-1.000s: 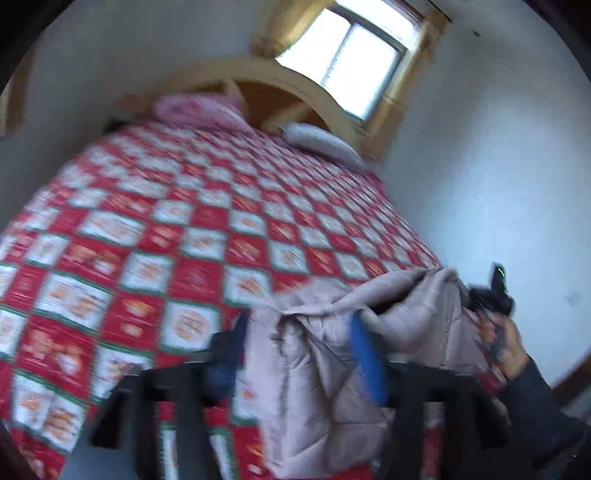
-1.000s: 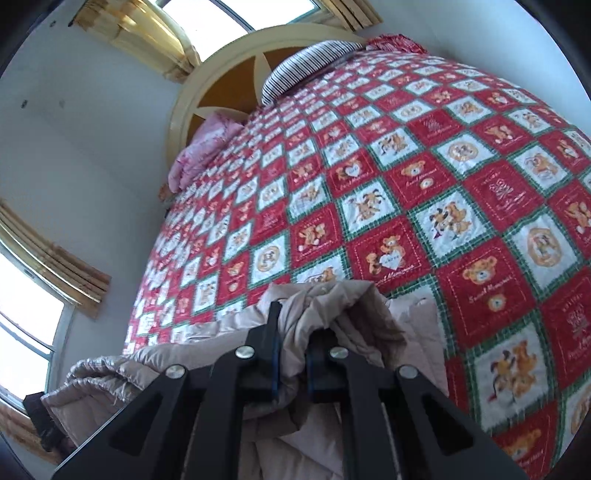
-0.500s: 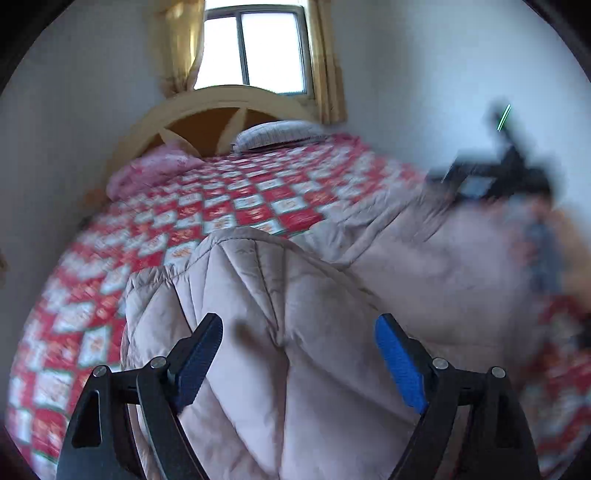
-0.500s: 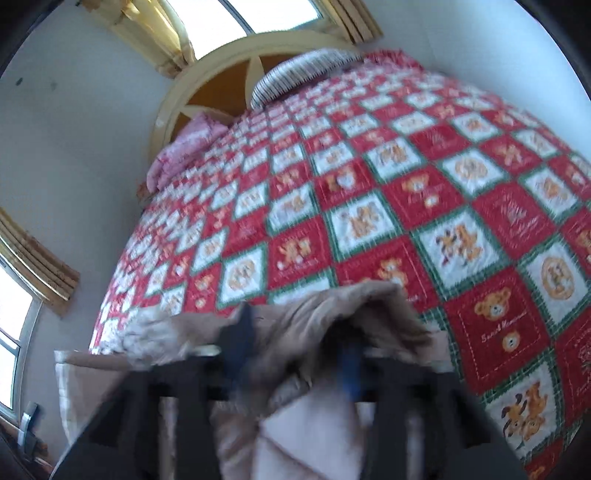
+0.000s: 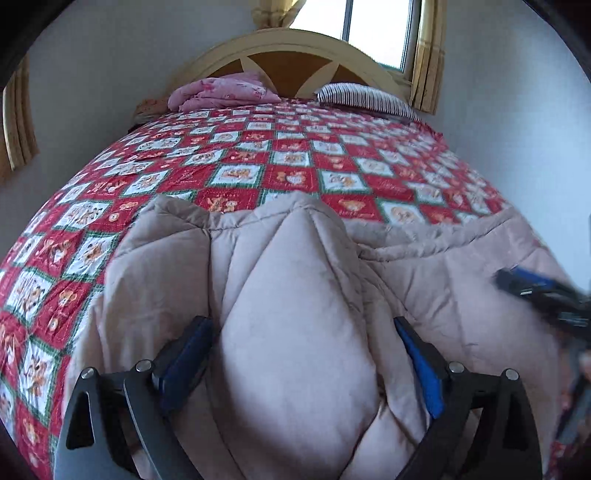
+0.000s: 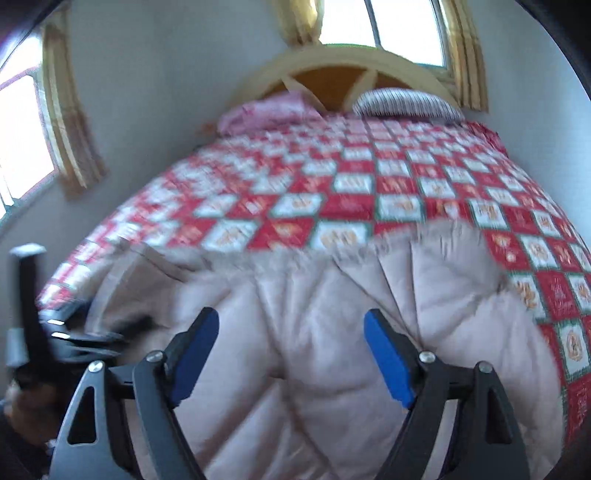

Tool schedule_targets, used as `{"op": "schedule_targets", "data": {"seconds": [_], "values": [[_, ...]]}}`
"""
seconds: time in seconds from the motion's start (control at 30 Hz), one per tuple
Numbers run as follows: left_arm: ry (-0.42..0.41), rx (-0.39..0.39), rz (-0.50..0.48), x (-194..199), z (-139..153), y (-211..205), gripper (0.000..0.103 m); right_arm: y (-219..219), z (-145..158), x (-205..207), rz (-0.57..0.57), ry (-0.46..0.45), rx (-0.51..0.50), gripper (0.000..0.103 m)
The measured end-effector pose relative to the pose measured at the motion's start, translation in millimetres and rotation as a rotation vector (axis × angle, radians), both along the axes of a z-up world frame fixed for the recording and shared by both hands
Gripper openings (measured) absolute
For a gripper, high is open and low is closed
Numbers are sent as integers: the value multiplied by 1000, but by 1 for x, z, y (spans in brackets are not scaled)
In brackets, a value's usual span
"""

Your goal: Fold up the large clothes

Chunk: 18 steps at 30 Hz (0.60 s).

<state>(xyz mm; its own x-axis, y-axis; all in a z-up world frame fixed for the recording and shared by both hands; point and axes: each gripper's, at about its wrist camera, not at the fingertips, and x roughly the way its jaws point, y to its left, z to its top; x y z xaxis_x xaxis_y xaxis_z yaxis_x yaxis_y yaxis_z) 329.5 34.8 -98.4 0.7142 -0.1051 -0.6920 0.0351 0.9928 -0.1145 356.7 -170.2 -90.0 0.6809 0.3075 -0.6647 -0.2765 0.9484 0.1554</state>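
A puffy beige quilted coat lies spread across the near end of the bed; it also fills the lower right wrist view. My left gripper is open, its blue pads either side of a raised fold of the coat. My right gripper is open just above the coat, holding nothing. The right gripper also shows blurred at the right edge of the left wrist view. The left gripper shows at the left edge of the right wrist view.
The bed has a red, white and green checked bedspread. A pink folded blanket and a striped pillow lie by the curved wooden headboard. White walls flank the bed; curtained windows stand behind.
Both grippers have let go of the coat and opened. The coat has dropped from a held-up bunch to lie spread on the bed. Both cameras have swung to face the headboard.
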Motion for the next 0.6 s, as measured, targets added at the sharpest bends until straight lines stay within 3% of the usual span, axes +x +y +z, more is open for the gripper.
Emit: {"op": "schedule_targets", "data": {"seconds": [0.13, 0.23, 0.33, 0.4, 0.5, 0.53, 0.6], "values": [[-106, 44, 2, -21, 28, 2, 97, -19, -19, 12, -57, 73, 29, 71], [-96, 80, 4, -10, 25, -1, 97, -13, -22, 10, -24, 92, -42, 60], [-82, 97, 24, -1, 25, 0, 97, 4, -25, 10, -1, 87, -163, 36], [-129, 118, 17, -2, 35, -5, 97, 8, -21, 8, -8, 61, -197, 19], [-177, 239, 62, 6, 35, -14, 97, -1, 1, 4, -50, -3, -158, 16], [-169, 299, 101, 18, 26, -15, 97, -5, 7, 5, -74, -18, -133, 16], [-99, 319, 125, 37, 9, -10, 97, -11, 1, 17, -116, 0, -118, 18]]}}
